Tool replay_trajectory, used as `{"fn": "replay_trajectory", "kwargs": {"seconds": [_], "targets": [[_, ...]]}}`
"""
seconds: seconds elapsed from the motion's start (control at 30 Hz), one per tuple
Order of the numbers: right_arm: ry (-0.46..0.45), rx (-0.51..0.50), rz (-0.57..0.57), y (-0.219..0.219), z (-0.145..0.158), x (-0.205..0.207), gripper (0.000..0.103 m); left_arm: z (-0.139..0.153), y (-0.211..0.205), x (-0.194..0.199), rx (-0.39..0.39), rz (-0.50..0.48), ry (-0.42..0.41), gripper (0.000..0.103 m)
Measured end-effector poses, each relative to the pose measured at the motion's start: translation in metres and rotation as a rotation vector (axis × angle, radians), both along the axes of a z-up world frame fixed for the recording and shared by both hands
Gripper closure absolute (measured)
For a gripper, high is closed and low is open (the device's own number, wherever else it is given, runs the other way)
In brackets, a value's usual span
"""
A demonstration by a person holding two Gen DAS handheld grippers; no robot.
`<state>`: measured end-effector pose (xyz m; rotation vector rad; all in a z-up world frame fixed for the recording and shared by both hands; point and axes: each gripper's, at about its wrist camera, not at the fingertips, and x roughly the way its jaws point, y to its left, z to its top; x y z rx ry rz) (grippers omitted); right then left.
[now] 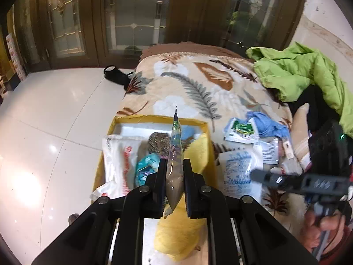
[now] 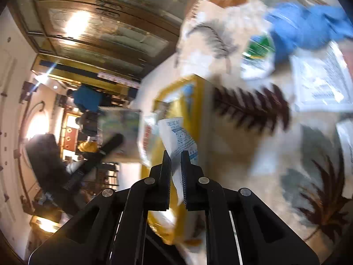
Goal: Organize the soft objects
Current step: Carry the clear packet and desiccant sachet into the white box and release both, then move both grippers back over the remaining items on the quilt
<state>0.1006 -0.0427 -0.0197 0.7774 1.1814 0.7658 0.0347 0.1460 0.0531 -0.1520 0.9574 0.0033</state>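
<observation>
Left wrist view: left gripper (image 1: 174,172) clamped on a clear plastic pouch (image 1: 175,154), held edge-on, its pointed tip up over the yellow box (image 1: 205,145). Box sits on a leaf-print blanket (image 1: 194,88) at the bed's edge. Inside the box: a white packet with red print (image 1: 123,161), a teal wrapper (image 1: 146,167), a brown speckled item (image 1: 157,142), something pale blue (image 1: 189,131). Right of the box, loose on the blanket: a white sachet with blue print (image 1: 239,172), a green-and-white sachet (image 1: 242,130), a crumpled blue cloth (image 1: 268,124). A lime-green jacket (image 1: 302,70) is heaped at far right. The right gripper (image 1: 262,175) enters from the right, blurred, just above the blue-print sachet; a hand (image 1: 322,227) grips its handle.

Right wrist view: heavy motion blur. Right gripper (image 2: 175,161) pinched together on a white desiccant sachet (image 2: 179,139) with blue print, held over the yellow box (image 2: 198,110). Blue cloth (image 2: 308,26) and green-and-white sachet (image 2: 258,59) lie on the blanket (image 2: 242,154) beyond.
</observation>
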Motion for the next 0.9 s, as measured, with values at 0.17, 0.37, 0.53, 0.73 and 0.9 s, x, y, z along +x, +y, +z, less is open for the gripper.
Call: {"fn": "replay_trajectory", "kwargs": {"seconds": [0.17, 0.37, 0.53, 0.73, 0.9], "targets": [[0.012, 0.109, 0.008, 0.024, 0.015, 0.015, 0.095, -0.020, 0.014, 0.005, -0.014, 0.032, 0.060, 0.091], [-0.034, 0.015, 0.056, 0.062, 0.024, 0.028, 0.095, -0.041, 0.021, 0.009, -0.014, 0.053, 0.094, 0.090], [-0.015, -0.054, 0.039, 0.047, 0.014, 0.021, 0.095, -0.049, 0.021, 0.011, 0.013, 0.065, 0.103, 0.081], [-0.008, -0.116, 0.115, 0.062, -0.004, 0.001, 0.095, -0.031, 0.022, 0.005, 0.024, 0.096, 0.044, 0.044], [-0.013, -0.203, 0.184, 0.091, -0.016, -0.009, 0.095, -0.011, 0.015, 0.001, 0.053, 0.078, 0.009, 0.036]]}}
